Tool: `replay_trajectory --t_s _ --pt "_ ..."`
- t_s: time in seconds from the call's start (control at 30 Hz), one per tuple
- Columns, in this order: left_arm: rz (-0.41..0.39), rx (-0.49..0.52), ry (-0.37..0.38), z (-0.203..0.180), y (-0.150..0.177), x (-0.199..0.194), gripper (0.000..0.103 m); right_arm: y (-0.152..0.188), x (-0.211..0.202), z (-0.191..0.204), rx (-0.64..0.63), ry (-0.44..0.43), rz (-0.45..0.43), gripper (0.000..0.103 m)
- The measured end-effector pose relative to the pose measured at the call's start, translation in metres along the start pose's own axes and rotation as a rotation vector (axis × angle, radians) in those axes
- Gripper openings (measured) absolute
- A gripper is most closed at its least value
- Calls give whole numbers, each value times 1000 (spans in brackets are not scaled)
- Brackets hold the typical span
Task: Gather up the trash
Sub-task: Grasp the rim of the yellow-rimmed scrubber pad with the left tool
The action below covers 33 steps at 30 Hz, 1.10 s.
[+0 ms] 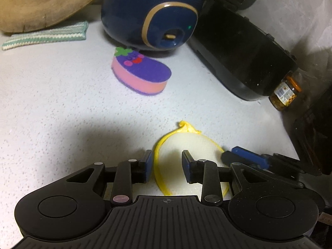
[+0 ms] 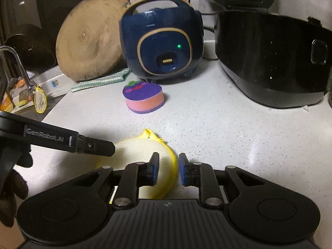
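— Although both grippers crowd over it, can you see the yellow-rimmed pad (image 1: 186, 143)?
— Partly. It lies flat on the speckled counter (image 1: 62, 95), just in front of both tools. Its near edge is hidden under the gripper bodies in both views, so I can't see how far it runs toward us.
— What is the left gripper (image 1: 167, 168) doing?
— Its jaws stand wide, straddling the pad's left yellow rim; the pads do not press on anything that I can see.
— And the right gripper (image 2: 168, 169)?
— Narrower gap, with the pad's right yellow edge sitting between the fingers. There is daylight beside the right finger; whether the left one touches the pad I cannot tell.
— Anything else out there?
— A purple-and-pink sponge (image 2: 143, 99) farther back, well apart from the pad, in front of a blue cooker (image 2: 164, 41). A black cooker (image 2: 269, 60) to the right is cut off, its lid raised out of frame. A round wooden board (image 2: 89, 39) leans at the back left. At the far left, dim things by a tap are hard to make out.
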State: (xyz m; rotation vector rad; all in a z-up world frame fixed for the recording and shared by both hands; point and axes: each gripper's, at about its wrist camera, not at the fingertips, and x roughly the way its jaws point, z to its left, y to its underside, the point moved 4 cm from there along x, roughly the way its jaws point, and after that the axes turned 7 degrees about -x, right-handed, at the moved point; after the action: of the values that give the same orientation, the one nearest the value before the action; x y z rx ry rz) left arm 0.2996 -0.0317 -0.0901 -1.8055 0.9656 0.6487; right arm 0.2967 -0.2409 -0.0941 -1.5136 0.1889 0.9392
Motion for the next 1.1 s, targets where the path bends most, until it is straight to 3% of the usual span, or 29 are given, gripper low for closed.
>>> replay_trajectory --t_s 0.17,0.33,0.5,0.8,1.1 --pt "54 -66 40 8 6 10 33 13 6 -9 36 9 36 22" --pt "53 -104 61 5 4 14 36 12 8 -10 64 -25 33 21" --pt "26 -127 132 4 -8 -2 33 9 11 -5 73 -48 37 20" --pt "62 -154 53 13 -7 -3 18 4 18 5 69 -76 39 20" --pt "1 -143 147 9 -9 -21 15 1 19 5 58 -79 50 20"
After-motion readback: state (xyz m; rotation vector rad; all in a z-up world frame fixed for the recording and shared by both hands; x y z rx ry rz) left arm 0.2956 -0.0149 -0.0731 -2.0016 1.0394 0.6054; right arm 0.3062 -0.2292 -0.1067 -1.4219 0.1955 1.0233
